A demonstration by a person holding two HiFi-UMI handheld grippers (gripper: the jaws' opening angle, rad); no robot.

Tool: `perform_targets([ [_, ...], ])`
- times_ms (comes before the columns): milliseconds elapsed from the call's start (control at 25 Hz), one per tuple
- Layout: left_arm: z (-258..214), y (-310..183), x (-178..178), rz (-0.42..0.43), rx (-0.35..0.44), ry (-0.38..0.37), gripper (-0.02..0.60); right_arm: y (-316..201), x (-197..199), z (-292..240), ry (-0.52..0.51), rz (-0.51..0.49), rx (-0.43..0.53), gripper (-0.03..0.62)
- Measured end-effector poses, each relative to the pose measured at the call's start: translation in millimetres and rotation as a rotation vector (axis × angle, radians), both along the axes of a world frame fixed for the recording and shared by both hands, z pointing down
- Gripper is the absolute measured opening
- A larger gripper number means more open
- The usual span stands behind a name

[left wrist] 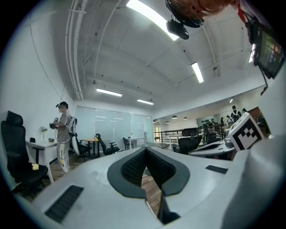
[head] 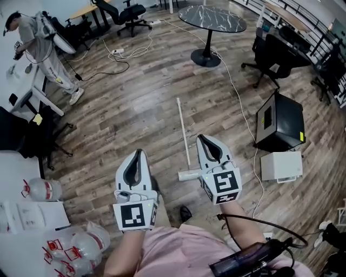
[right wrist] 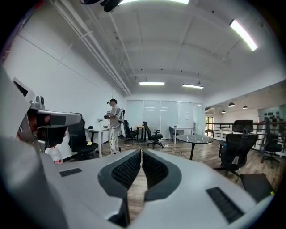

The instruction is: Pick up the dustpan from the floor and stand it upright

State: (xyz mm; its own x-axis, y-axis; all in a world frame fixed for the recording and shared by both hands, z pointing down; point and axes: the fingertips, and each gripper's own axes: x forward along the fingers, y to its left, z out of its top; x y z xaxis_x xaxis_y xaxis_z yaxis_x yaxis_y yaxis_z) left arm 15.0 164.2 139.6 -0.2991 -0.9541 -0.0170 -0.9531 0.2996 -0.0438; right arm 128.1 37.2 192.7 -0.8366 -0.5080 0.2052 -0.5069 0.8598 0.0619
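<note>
**Grippers.** Left gripper (left wrist: 145, 150): clenched, pad tips touching, nothing between. Right gripper (right wrist: 141, 152): clenched likewise, only a thin slit between the pads, nothing between. Both level above the wood floor (head: 135, 113), side by side and apart from each other.

**Dustpan** (head: 184, 135). Flat on the floor between the two grippers, closer to the right one. Long white handle pointing away, near end just beside the right gripper. Touched by neither gripper.

**Containers.** Clear plastic bottles (head: 43, 189) with red labels at lower left, beside a white tabletop (head: 8, 173); fill level not discernible. Black box (head: 280, 121) on the floor at right, white box (head: 281, 165) just in front of it; contents of both hidden.

**Farther off.** Cable (head: 238, 92) across the floor, round dark table (head: 212, 19), office chairs (head: 130, 13), person (head: 43, 38) standing at a white desk at far left.

**View differences.**
- Head view only: dustpan, boxes, cable.
- Gripper views only: ceiling lights (right wrist: 152, 83), glass wall (right wrist: 165, 114).
- Right gripper view: round dark table, person, one red-capped bottle (right wrist: 54, 154) at left.
- Left gripper view: person at left, marker cube (left wrist: 245, 134) of the right gripper at the right edge.
</note>
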Motion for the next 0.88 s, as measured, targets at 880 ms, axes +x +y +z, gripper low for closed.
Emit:
perform_targets([
  [880,31,-161,-294,0.126,-0.020,0.048,0.009,-172,-245,18,0.055,0.217,0.011,0.011],
])
